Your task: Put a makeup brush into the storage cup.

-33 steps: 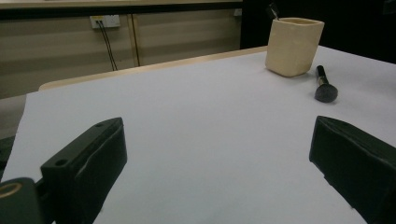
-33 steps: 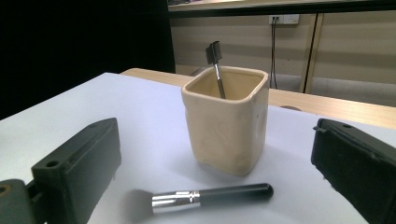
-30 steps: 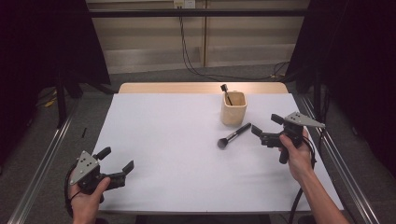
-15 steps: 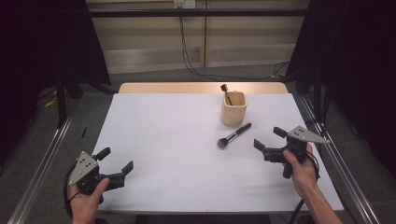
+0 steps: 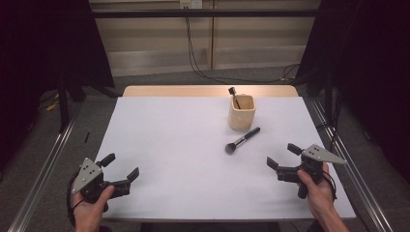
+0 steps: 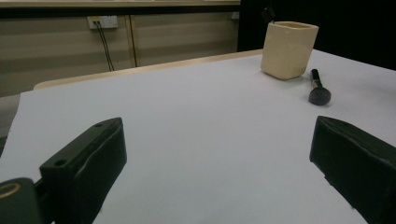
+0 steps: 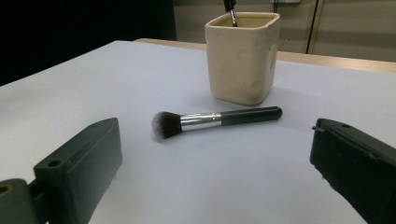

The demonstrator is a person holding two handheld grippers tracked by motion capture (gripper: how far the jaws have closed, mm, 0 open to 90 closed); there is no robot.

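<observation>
A cream square cup (image 5: 241,112) (image 6: 289,50) (image 7: 242,57) stands at the table's back right, with a dark brush (image 5: 234,96) (image 7: 230,9) upright inside it. A black-handled makeup brush (image 5: 241,140) (image 6: 318,88) (image 7: 215,120) lies flat just in front of the cup, bristles toward the near left. My right gripper (image 5: 283,156) (image 7: 215,179) hovers open near the right front edge, facing the lying brush from a short way off. My left gripper (image 5: 120,166) (image 6: 219,179) rests open at the front left corner, holding nothing.
The white table top (image 5: 183,145) has a wooden strip (image 5: 208,91) along its far edge. Metal rails (image 5: 43,169) run on the floor at both sides, and cables (image 5: 193,48) hang down the back wall.
My right gripper has drawn back from the lying brush toward the front right edge, open all the while. The brush stays on the table. The left gripper has not moved.
</observation>
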